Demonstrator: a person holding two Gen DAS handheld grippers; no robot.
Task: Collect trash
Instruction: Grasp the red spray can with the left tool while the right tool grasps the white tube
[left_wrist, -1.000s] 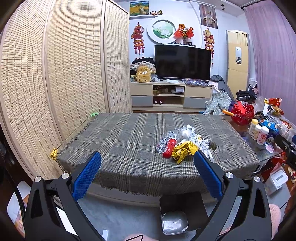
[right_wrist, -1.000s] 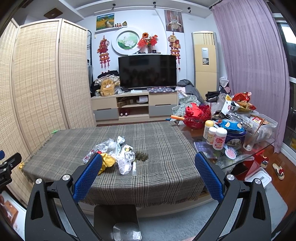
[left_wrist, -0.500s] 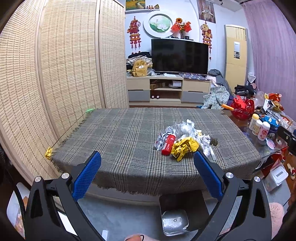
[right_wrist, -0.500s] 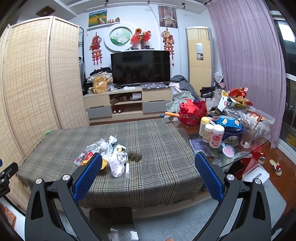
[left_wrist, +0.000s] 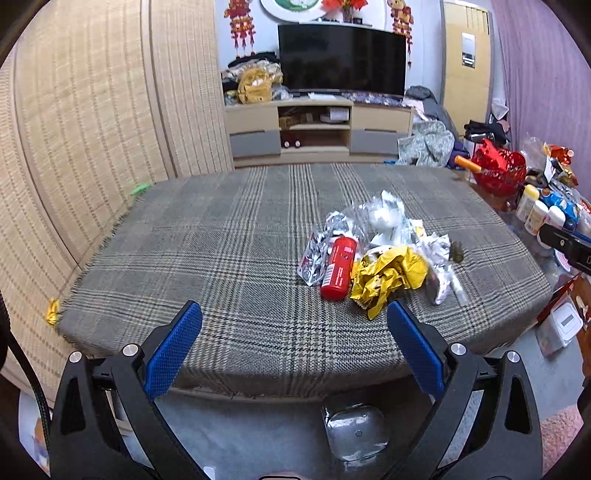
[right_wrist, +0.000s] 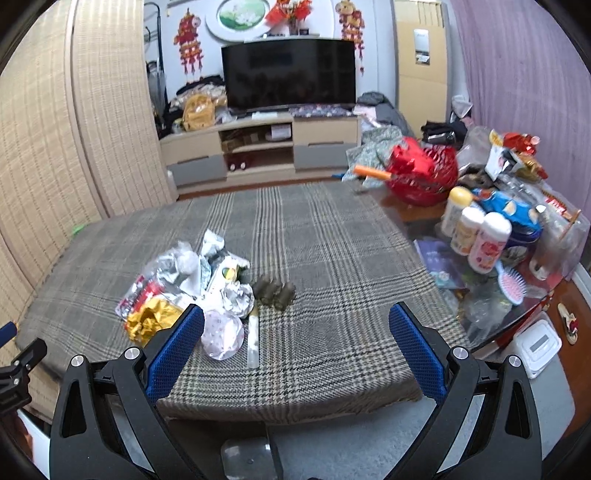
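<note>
A heap of trash lies on the plaid-covered table (left_wrist: 229, 236): a red can (left_wrist: 338, 267), a crumpled yellow wrapper (left_wrist: 391, 275), silver foil wrappers (left_wrist: 439, 258) and clear plastic (left_wrist: 384, 214). In the right wrist view the same heap shows the yellow wrapper (right_wrist: 151, 319), a white wrapper (right_wrist: 221, 332), a pale stick (right_wrist: 253, 336) and a dark brown clump (right_wrist: 275, 290). My left gripper (left_wrist: 293, 314) is open over the table's near edge, left of the heap. My right gripper (right_wrist: 295, 317) is open, to the right of the heap. Neither holds anything.
A small bin with a clear liner (left_wrist: 354, 432) stands on the floor under the table's near edge. A glass side table with bottles (right_wrist: 480, 236), a red basket (right_wrist: 424, 173) and a pink brush (right_wrist: 511, 282) crowds the right. Woven screens (left_wrist: 92, 110) stand left.
Both grippers have moved forward and tilted down toward the table, so the trash heap looks closer and larger. The jaws stay open.
</note>
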